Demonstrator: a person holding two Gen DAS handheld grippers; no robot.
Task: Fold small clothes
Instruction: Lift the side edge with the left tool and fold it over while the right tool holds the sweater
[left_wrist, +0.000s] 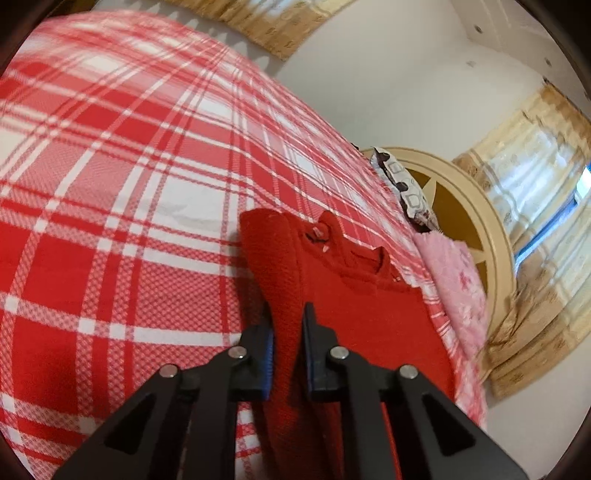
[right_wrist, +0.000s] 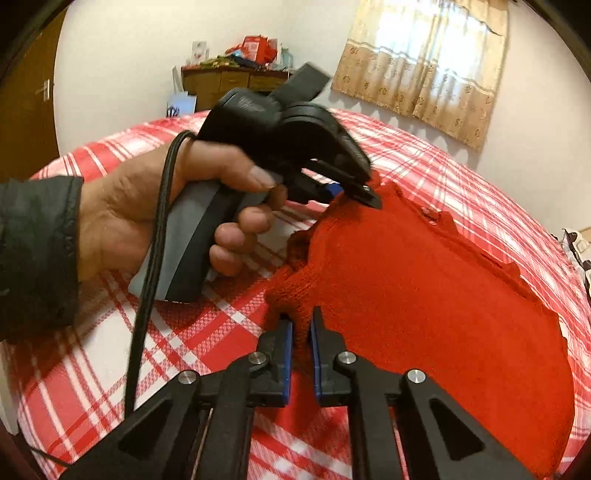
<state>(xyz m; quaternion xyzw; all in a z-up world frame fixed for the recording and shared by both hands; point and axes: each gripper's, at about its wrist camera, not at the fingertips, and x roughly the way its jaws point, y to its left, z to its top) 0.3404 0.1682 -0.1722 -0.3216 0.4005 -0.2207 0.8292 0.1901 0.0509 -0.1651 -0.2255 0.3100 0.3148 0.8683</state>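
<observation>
A small red knit sweater lies on a bed with a red and white plaid cover. My right gripper is shut on a bunched edge of the sweater at its near left corner. My left gripper is shut on a raised fold of the same sweater, with the neckline beyond its tips. The left gripper also shows in the right wrist view, held by a hand and pinching the sweater's far left edge.
A pink fluffy cloth and a patterned pillow lie at the bed's right edge by the round headboard. A wooden cabinet with clutter stands behind the bed. Curtained windows are on the walls.
</observation>
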